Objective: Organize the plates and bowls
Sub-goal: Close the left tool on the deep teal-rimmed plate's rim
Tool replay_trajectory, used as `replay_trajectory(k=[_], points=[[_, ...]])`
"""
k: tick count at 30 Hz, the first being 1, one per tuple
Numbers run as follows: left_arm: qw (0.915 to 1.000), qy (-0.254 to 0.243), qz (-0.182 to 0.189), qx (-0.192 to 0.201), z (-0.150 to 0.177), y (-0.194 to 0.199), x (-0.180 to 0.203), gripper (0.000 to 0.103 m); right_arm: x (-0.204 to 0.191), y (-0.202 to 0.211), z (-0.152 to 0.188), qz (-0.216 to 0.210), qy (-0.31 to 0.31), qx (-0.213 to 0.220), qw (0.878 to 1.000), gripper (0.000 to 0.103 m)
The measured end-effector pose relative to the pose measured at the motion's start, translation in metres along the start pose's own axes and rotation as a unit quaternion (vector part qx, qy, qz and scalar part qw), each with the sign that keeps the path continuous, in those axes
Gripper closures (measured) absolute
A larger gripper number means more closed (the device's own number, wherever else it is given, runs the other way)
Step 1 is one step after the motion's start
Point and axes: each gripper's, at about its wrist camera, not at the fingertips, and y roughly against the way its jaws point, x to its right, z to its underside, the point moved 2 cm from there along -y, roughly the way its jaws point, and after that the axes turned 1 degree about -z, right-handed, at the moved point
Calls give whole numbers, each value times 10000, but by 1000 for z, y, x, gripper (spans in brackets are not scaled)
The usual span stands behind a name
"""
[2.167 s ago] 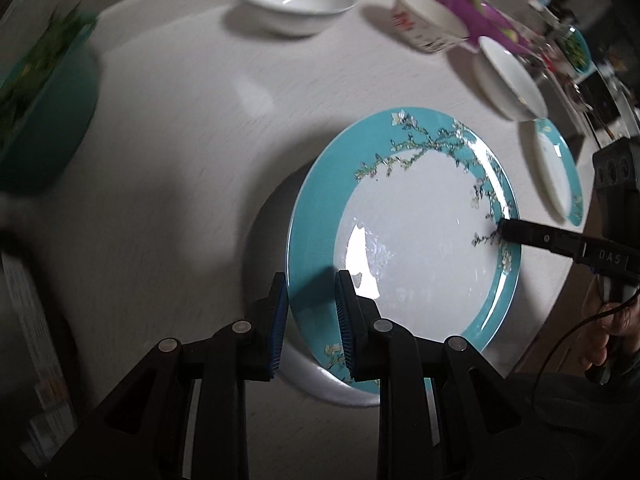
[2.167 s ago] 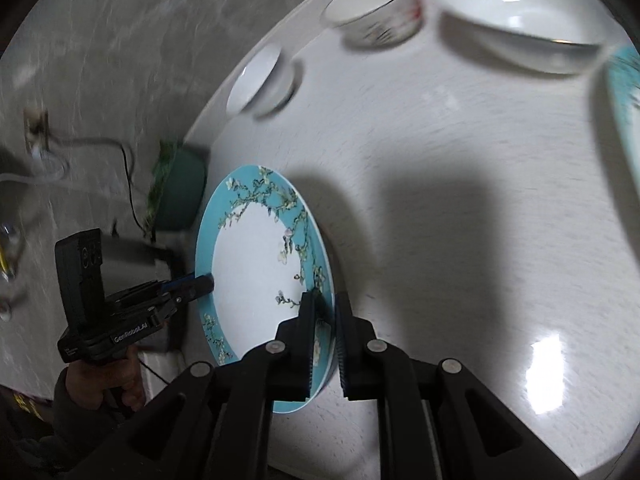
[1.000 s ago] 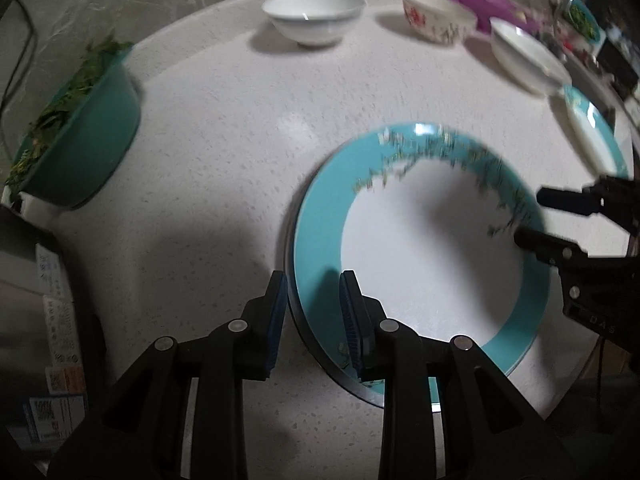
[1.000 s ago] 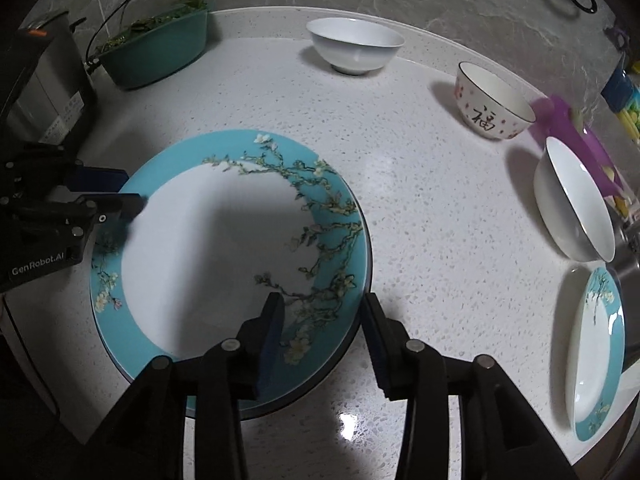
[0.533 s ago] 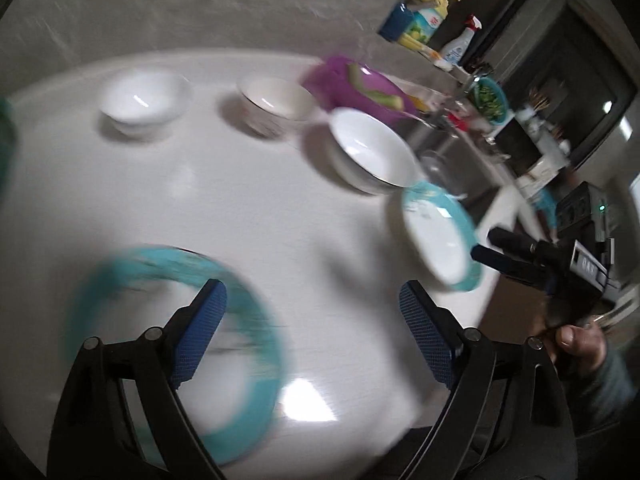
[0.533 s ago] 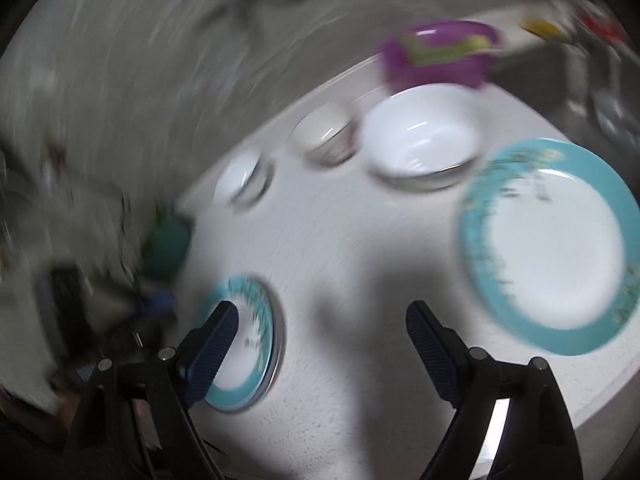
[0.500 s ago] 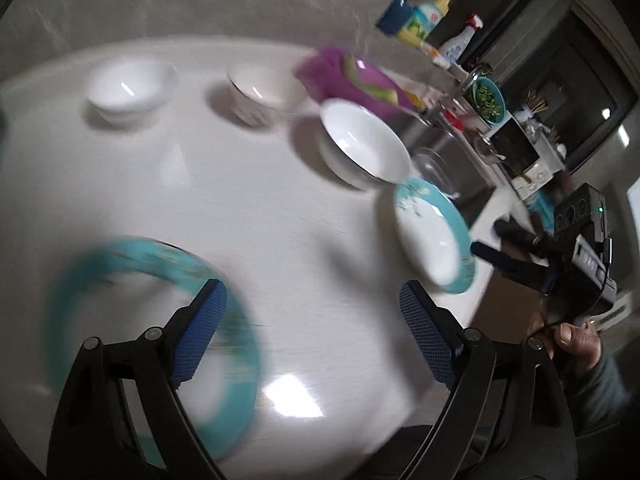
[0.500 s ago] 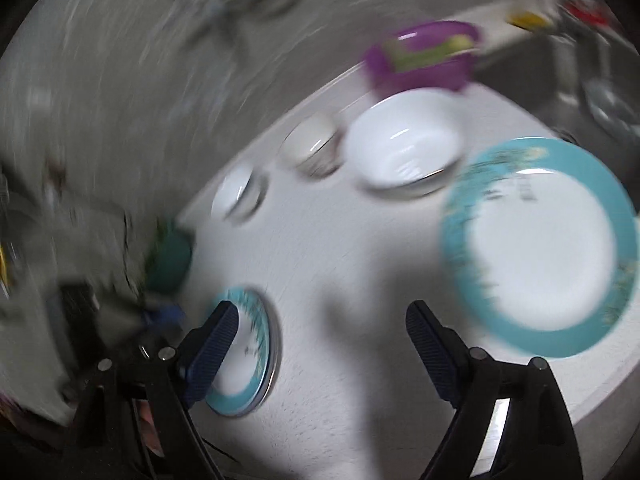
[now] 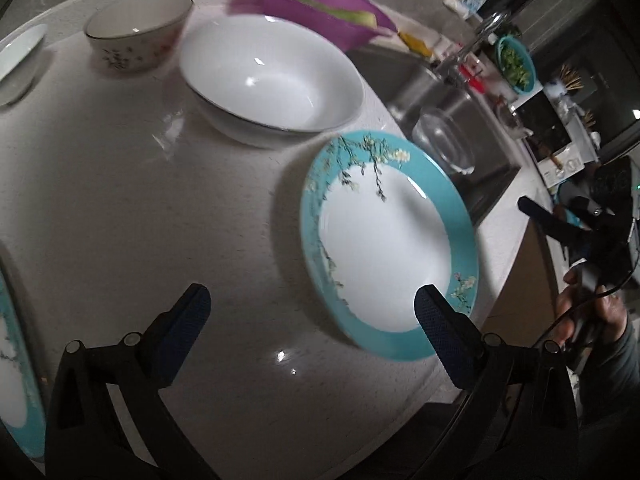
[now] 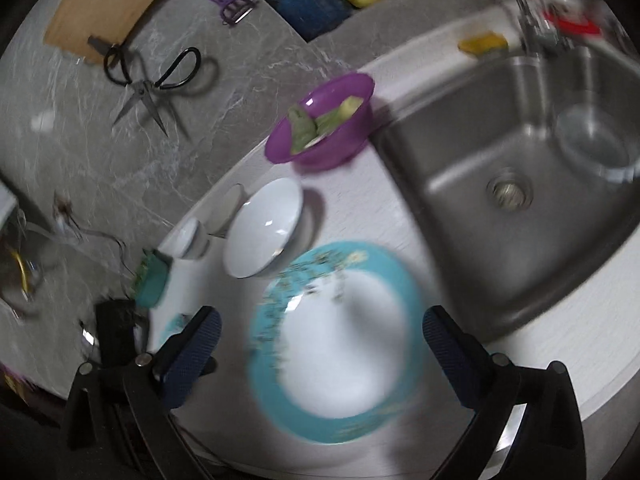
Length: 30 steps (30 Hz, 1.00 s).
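A small teal-rimmed floral plate [image 9: 386, 246] lies flat on the white counter near the sink edge; it also shows in the right wrist view [image 10: 340, 344], blurred. Behind it stand a large white bowl [image 9: 272, 80], a patterned bowl [image 9: 138, 36] and a small white bowl [image 9: 18, 60]. The large teal plate [image 9: 12, 372] lies at the far left edge. My left gripper [image 9: 312, 316] is open and empty above the counter, its right finger over the small plate's near rim. My right gripper [image 10: 320, 344] is open and empty above the small plate.
A purple bowl [image 9: 316, 8] with green pieces stands behind the large white bowl. A steel sink [image 10: 516, 184] with a glass bowl [image 10: 596, 148] in it lies to the right. A teal basin [image 10: 152, 276] of greens stands far left. Scissors [image 10: 152, 84] hang on the wall.
Both grippers let go of the large teal plate, opened wide and swung right toward the small teal plate, which is now close under both.
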Motion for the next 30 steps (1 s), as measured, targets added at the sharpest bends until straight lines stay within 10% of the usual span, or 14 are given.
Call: replay_trajectory(k=[7, 11, 21, 23, 27, 30], points=[[9993, 307, -116, -180, -7, -38, 4, 0, 45, -36, 6, 56, -282, -1036, 9942, 3], [9975, 565, -187, -371, -6, -50, -13, 1, 56, -51, 9, -167, -365, -1226, 9916, 39], [9966, 753, -277, -166, -5, -43, -21, 3, 63, -81, 4, -690, -330, -1599, 9842, 43], [9970, 718, -267, -131, -3, -40, -20, 9, 65, -84, 7, -758, -329, -1710, 9818, 48], [9978, 648, -57, -157, -2, -41, -14, 66, 67, -90, 10, -965, -304, -1854, 9774, 53], [9977, 645, -6, -208, 0, -43, -12, 73, 67, -95, 11, -1242, -365, -2071, 9697, 53]])
